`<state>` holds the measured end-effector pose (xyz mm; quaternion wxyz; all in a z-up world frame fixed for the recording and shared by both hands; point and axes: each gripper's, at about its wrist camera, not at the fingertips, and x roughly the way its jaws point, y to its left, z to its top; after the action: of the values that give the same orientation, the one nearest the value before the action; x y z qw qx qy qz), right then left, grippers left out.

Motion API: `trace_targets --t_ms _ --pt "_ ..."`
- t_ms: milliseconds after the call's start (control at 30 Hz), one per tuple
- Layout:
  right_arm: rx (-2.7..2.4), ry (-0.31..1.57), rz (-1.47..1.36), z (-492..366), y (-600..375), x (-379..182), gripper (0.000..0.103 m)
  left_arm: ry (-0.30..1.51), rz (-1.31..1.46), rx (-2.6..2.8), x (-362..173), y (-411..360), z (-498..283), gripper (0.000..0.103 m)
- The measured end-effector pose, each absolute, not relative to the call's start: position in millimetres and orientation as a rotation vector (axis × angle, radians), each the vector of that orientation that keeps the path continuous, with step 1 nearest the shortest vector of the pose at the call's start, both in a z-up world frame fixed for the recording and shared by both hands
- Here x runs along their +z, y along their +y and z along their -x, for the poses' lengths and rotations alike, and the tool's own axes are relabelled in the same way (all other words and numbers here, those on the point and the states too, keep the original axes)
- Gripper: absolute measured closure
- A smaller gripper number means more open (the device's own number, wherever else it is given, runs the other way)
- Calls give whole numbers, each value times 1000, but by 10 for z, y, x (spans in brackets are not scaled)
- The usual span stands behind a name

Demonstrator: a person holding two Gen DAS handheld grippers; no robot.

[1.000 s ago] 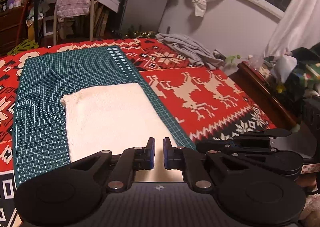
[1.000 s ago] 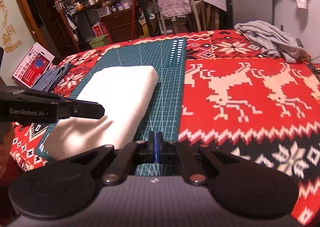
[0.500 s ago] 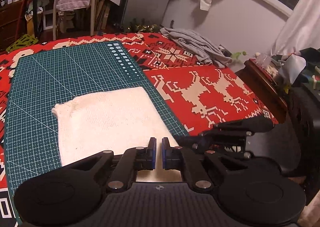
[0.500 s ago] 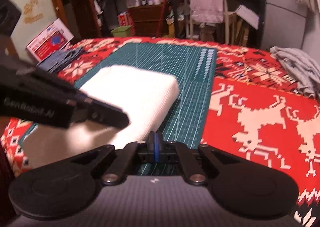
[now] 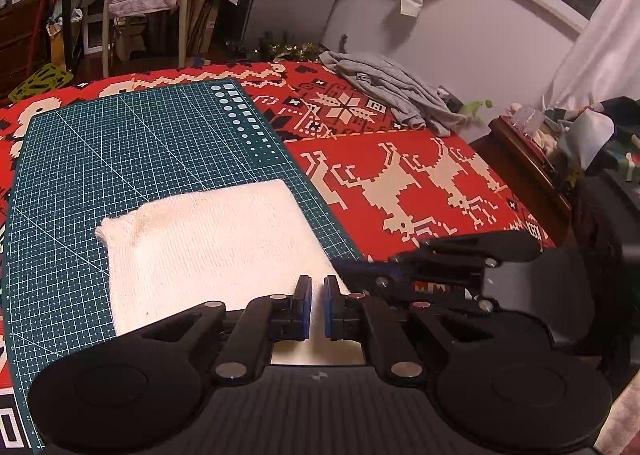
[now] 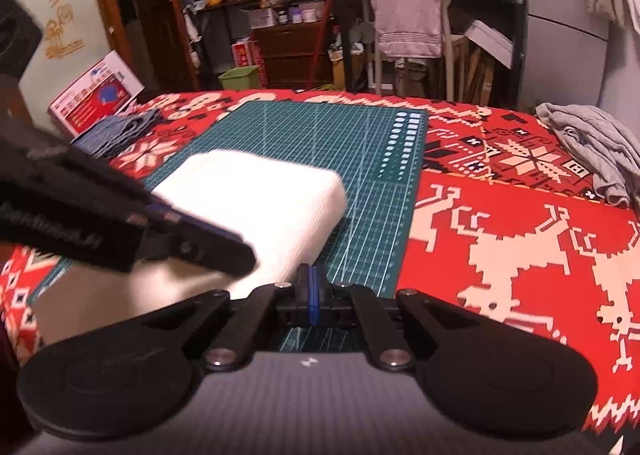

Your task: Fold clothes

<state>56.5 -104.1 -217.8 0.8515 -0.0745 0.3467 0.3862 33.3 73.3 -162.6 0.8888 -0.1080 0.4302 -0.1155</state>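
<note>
Knitwear, a white folded garment (image 5: 216, 247), lies flat on the green cutting mat (image 5: 120, 151), probably because the grid gives a smooth, squared surface for neat edges. The left gripper (image 5: 317, 307) hovers over the garment's near edge with a narrow gap between its blue pads, holding nothing. The right gripper (image 6: 313, 299) sits just right of the garment over bare mat, pads pressed together and empty. Both seem positioned to take the near edge for another fold. A grey garment (image 5: 396, 95) waits crumpled on the red blanket (image 5: 420, 175), well apart.
</note>
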Motion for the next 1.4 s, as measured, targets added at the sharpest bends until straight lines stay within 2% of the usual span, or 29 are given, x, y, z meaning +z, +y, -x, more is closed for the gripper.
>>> trace_targets --t_ms 233,533,900,1400 --pt "849 760 159 -380 -1164 -2151 103 895 229 -250 -1623 726 -318 97" --pt "760 769 120 -556 -1160 -2163 102 898 238 -254 -1613 722 -285 97" --pt "882 812 202 -187 -1180 -2106 102 933 256 -297 -1617 634 -51 97" --pt "781 684 166 -731 -985 -2107 102 856 259 -196 -1541 783 -342 97"
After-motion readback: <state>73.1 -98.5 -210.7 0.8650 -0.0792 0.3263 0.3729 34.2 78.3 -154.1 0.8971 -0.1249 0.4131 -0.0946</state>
